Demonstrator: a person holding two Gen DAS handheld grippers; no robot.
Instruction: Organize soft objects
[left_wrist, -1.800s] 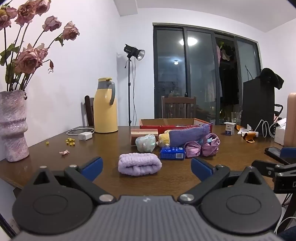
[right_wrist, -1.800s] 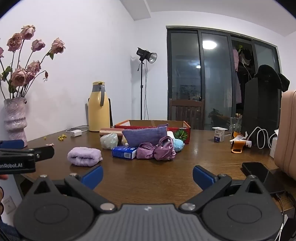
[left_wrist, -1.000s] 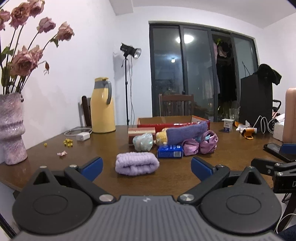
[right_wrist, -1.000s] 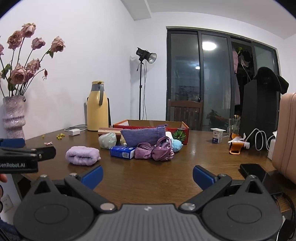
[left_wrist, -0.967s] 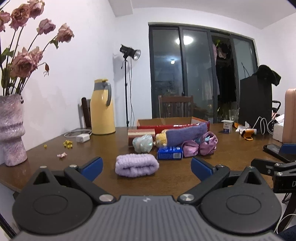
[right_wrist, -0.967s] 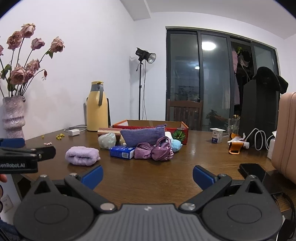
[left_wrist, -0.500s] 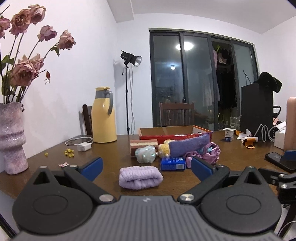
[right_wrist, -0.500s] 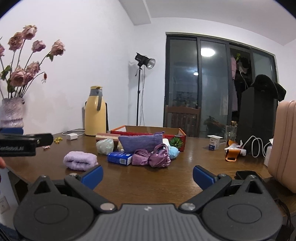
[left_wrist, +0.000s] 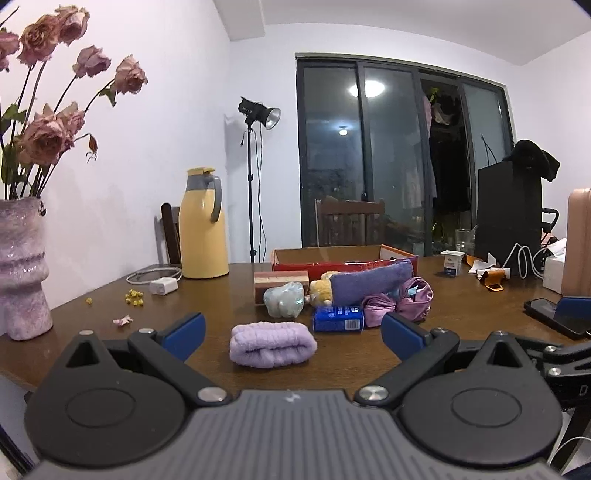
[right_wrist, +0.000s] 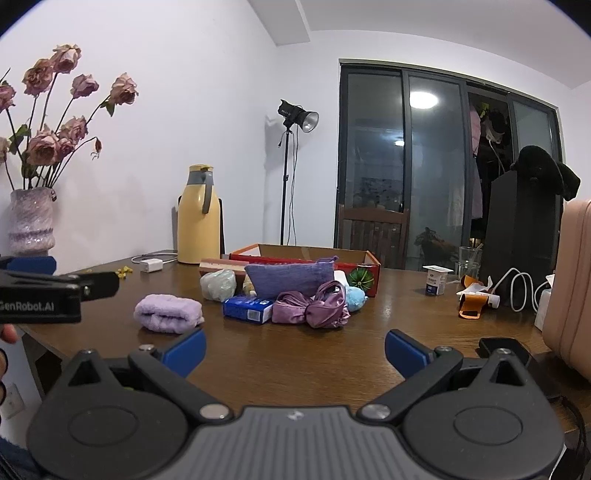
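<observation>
Your table (left_wrist: 461, 325) carries a cardboard box (left_wrist: 332, 254) at the back, soft stuff piled just in front of it: purple pouch (left_wrist: 369, 282), satin bundle (left_wrist: 399, 302), lilac towel roll (left_wrist: 272, 344) nearest you. Left gripper (left_wrist: 291, 328) and right gripper (right_wrist: 295, 345) both gape wide, holding nothing. Risk: you grab the towel roll off-centre and it unrolls, or you snag the blue carton (left_wrist: 338, 319) beside it.

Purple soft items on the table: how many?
3: a rolled towel nearest the left gripper, a pouch against the box, a satin bow before it. Others may hide behind.
</observation>
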